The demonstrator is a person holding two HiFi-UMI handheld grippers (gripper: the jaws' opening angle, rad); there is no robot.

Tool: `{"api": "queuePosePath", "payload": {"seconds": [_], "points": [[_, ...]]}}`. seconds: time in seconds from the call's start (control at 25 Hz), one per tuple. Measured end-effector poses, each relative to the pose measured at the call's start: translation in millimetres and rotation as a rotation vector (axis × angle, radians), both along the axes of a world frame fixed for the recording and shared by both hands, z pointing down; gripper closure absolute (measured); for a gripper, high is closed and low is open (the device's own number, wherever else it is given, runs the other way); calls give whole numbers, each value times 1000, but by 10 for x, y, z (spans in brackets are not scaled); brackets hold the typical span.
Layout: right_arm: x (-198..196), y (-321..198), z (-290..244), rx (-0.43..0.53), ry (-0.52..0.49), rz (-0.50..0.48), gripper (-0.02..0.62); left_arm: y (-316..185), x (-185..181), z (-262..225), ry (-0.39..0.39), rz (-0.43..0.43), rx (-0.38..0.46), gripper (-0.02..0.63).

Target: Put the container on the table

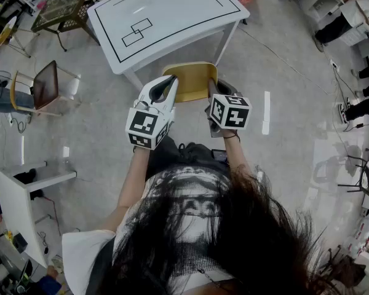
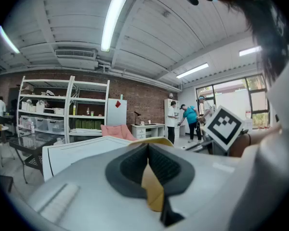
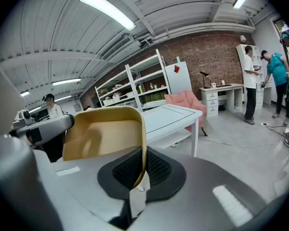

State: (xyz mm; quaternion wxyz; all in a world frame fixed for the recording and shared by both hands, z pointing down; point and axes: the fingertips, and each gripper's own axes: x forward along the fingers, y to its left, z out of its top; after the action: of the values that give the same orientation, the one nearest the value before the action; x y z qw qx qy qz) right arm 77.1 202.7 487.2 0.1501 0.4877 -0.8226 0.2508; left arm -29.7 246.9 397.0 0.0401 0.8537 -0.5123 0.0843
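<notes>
A tan, open-topped container (image 1: 190,82) hangs in the air between my two grippers, short of the white table (image 1: 166,17) with black lines on its top. My left gripper (image 1: 167,96) is shut on the container's left rim, and my right gripper (image 1: 215,97) is shut on its right rim. In the left gripper view the tan wall (image 2: 153,189) is pinched between the dark pads of the left gripper (image 2: 148,150). The right gripper view looks into the container (image 3: 103,136), whose rim is clamped in the right gripper (image 3: 143,170). The table (image 3: 168,117) stands just beyond.
A glass-topped side table (image 1: 64,5) and a chair (image 1: 46,85) stand to the left, and a white desk (image 1: 24,189) lower left. Shelves (image 2: 62,109) line the brick wall, with a pink armchair (image 3: 185,105) behind the table. People (image 3: 274,76) stand at the right.
</notes>
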Motion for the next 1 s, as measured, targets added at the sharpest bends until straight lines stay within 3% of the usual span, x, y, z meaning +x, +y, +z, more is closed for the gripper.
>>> {"api": "queuePosePath", "payload": {"seconds": [0.64,1.0], "points": [[360,6,130,-15,0,47,589,68,357,33,11,46,-19,606],[493,-138,168,-25,-9,74,589,-33,384,28,-7,41,-28,606]]}}
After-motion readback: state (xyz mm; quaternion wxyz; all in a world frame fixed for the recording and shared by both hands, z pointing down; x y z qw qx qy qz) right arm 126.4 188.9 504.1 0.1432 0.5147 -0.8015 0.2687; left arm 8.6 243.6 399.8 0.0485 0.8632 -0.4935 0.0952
